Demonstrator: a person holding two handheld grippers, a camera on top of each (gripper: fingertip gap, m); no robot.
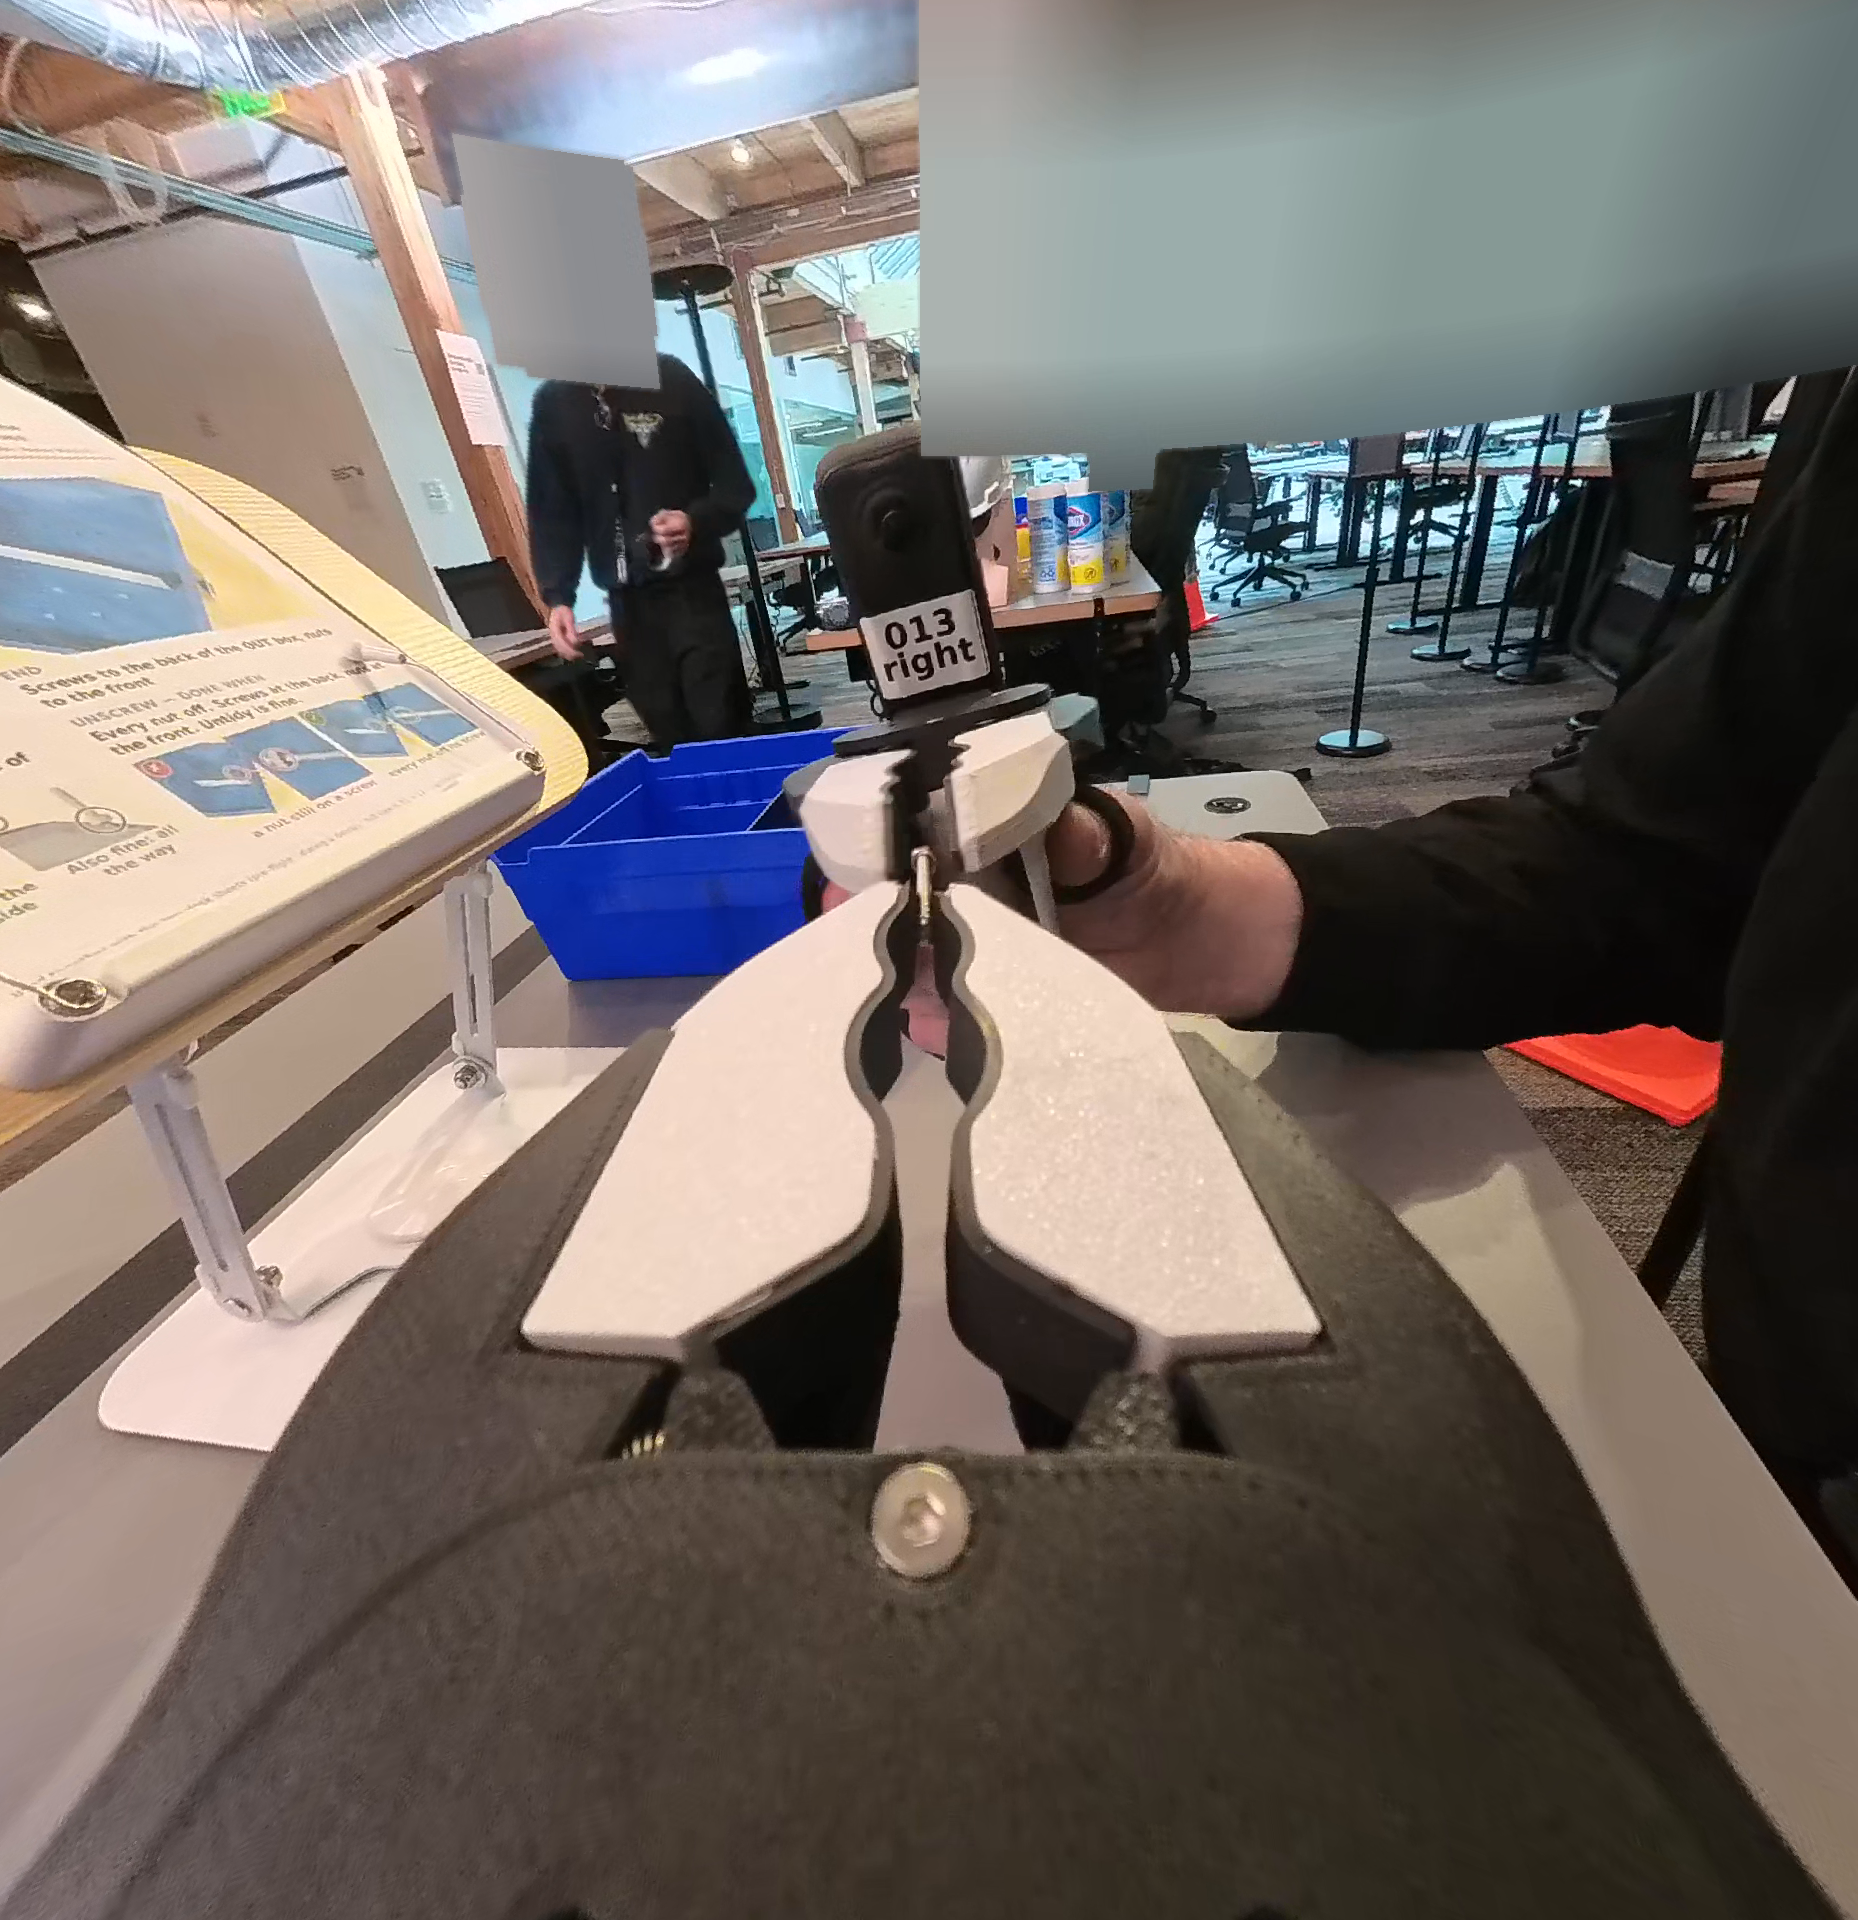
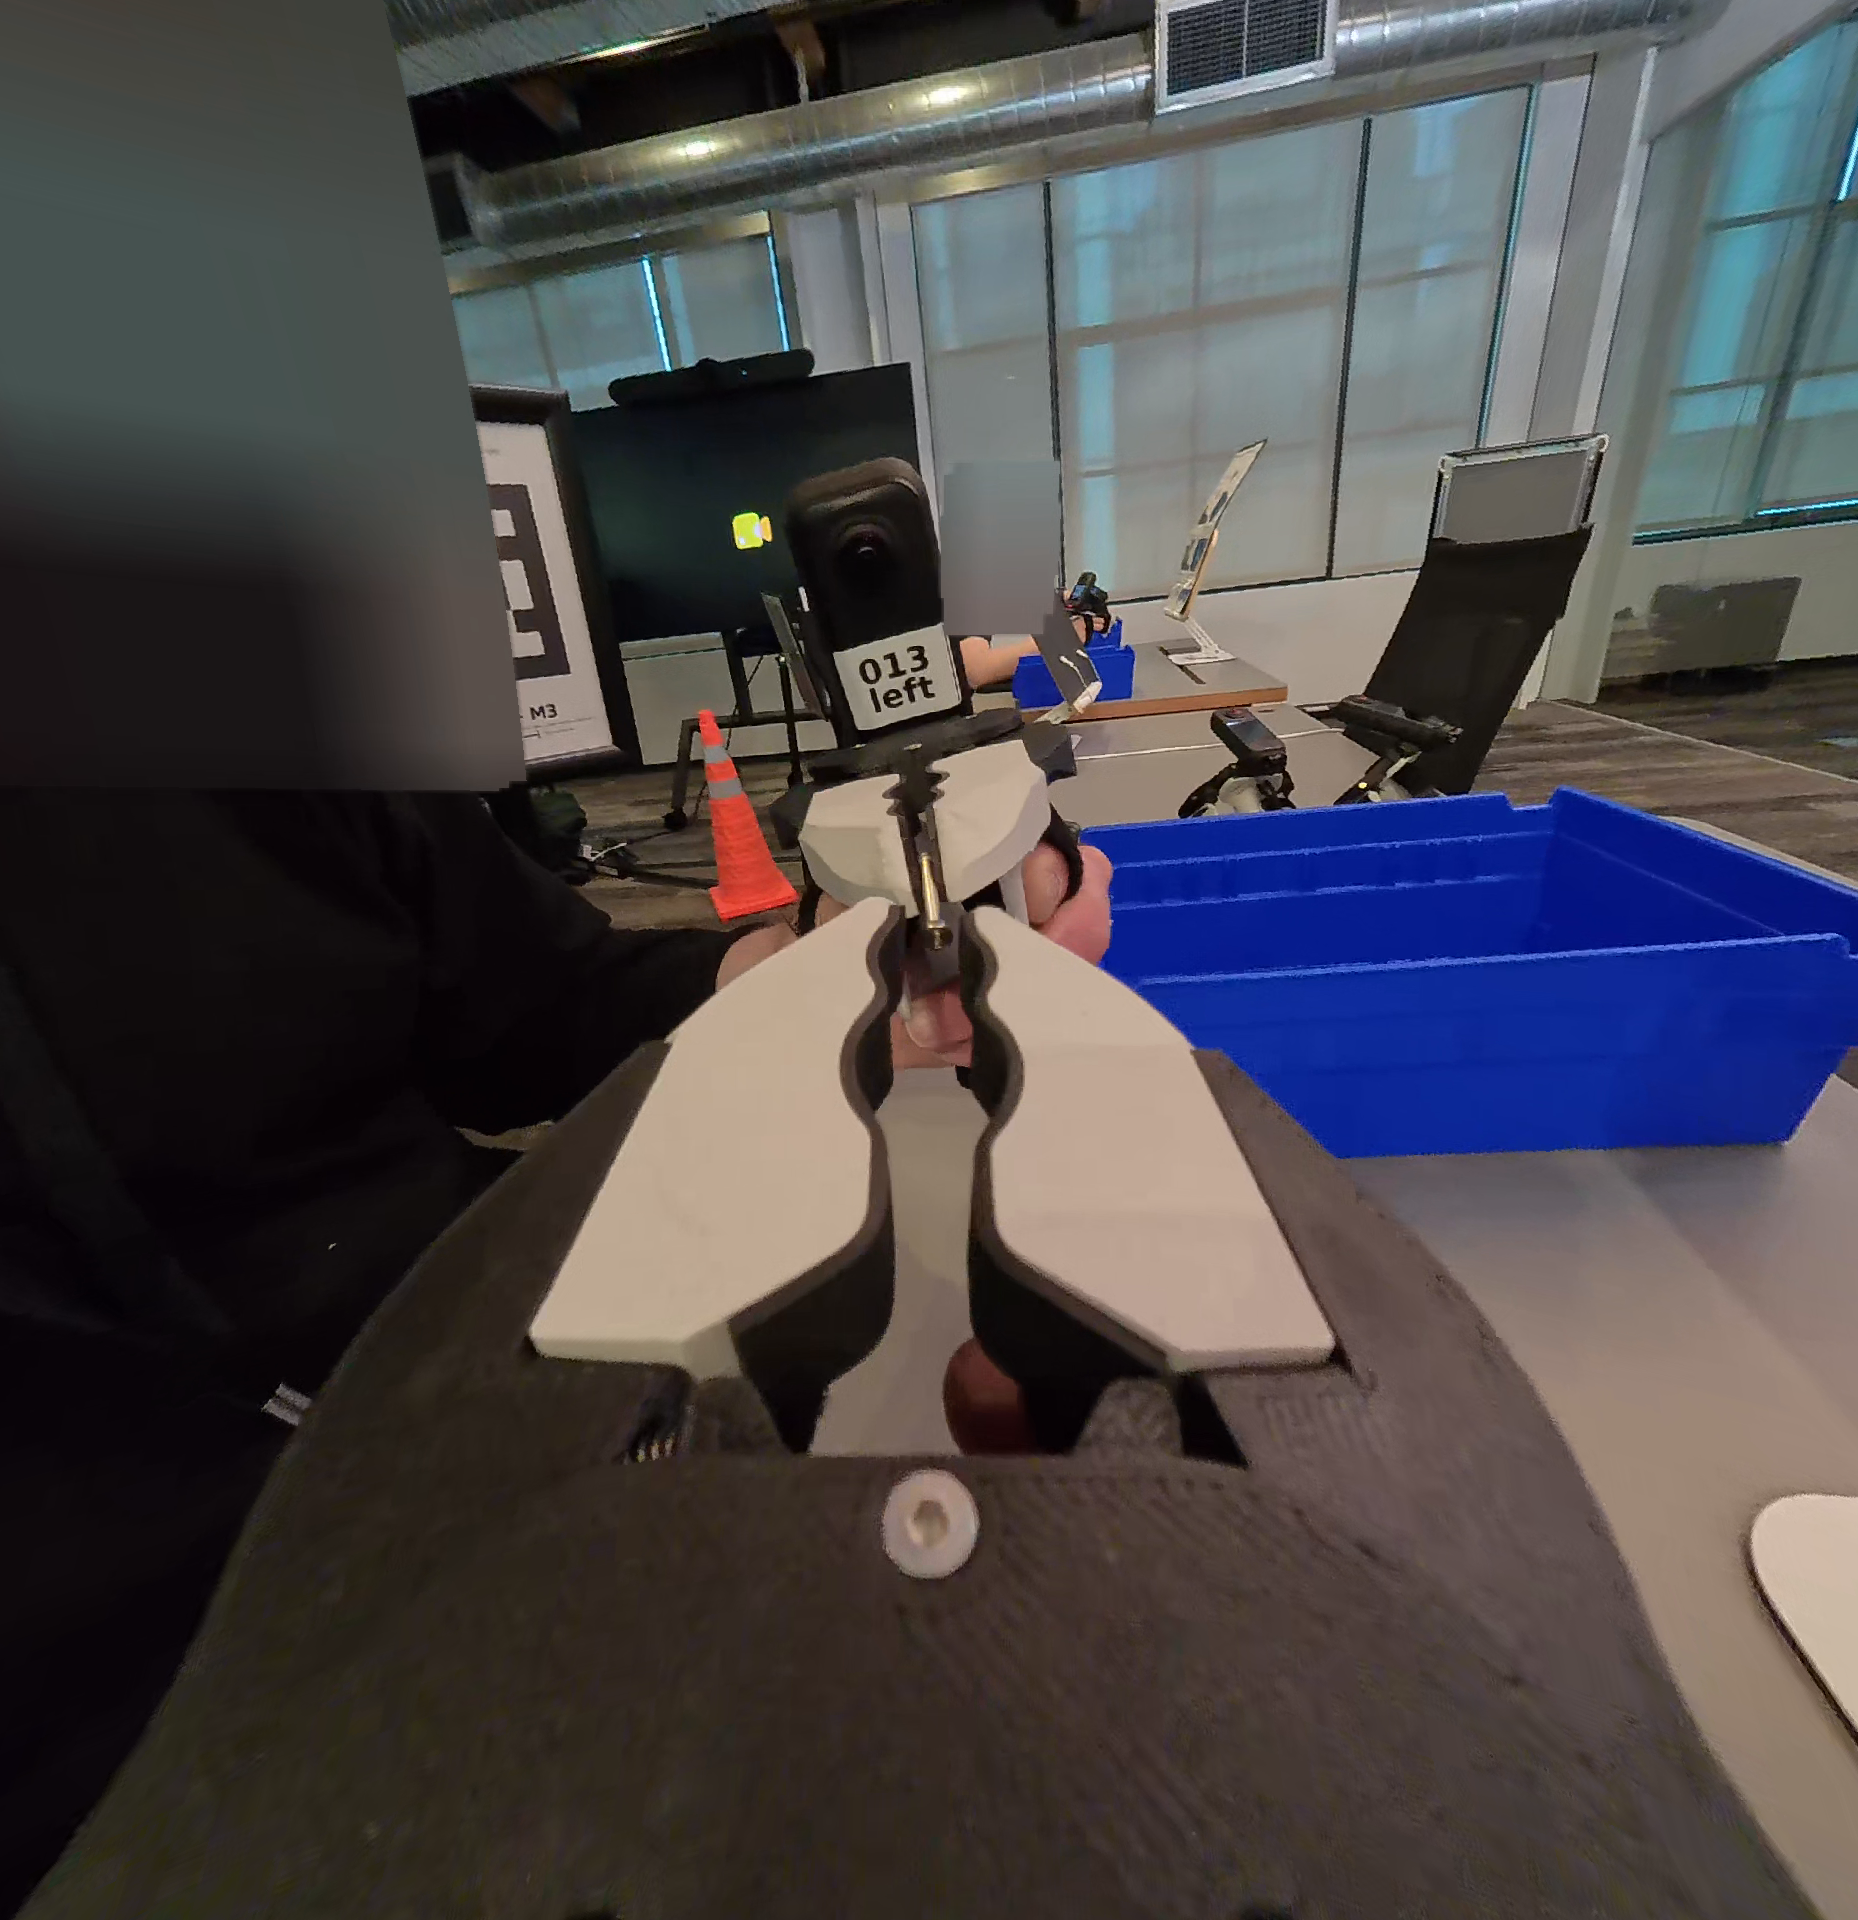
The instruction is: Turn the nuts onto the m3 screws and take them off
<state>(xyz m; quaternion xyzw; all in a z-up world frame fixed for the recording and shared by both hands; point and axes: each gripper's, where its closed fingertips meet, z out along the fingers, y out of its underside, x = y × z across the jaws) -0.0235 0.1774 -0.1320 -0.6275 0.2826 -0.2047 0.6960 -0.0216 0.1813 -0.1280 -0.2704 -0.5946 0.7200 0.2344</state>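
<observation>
A small metal m3 screw (image 1: pixel 921 891) is held in the air between the two grippers, which face each other tip to tip above the grey table (image 1: pixel 1424 1226). My left gripper (image 1: pixel 923 920) is shut on one end of the screw. My right gripper (image 2: pixel 933 928) is shut on the other end, where a wider piece that looks like the nut (image 2: pixel 940 932) sits at its tips. The right gripper also shows in the left wrist view (image 1: pixel 917 831), and the left gripper in the right wrist view (image 2: pixel 917 831). The screw (image 2: pixel 927 883) tilts slightly. The parts inside the jaws are hidden.
A blue divided bin (image 1: pixel 676 862) stands on the table behind the grippers; it shows at the right in the right wrist view (image 2: pixel 1476 987). An instruction board on a white stand (image 1: pixel 229 748) is at the left. A person (image 1: pixel 634 540) stands behind. An orange cone (image 2: pixel 738 842) is on the floor. The tips of both grippers are at nearly the same place.
</observation>
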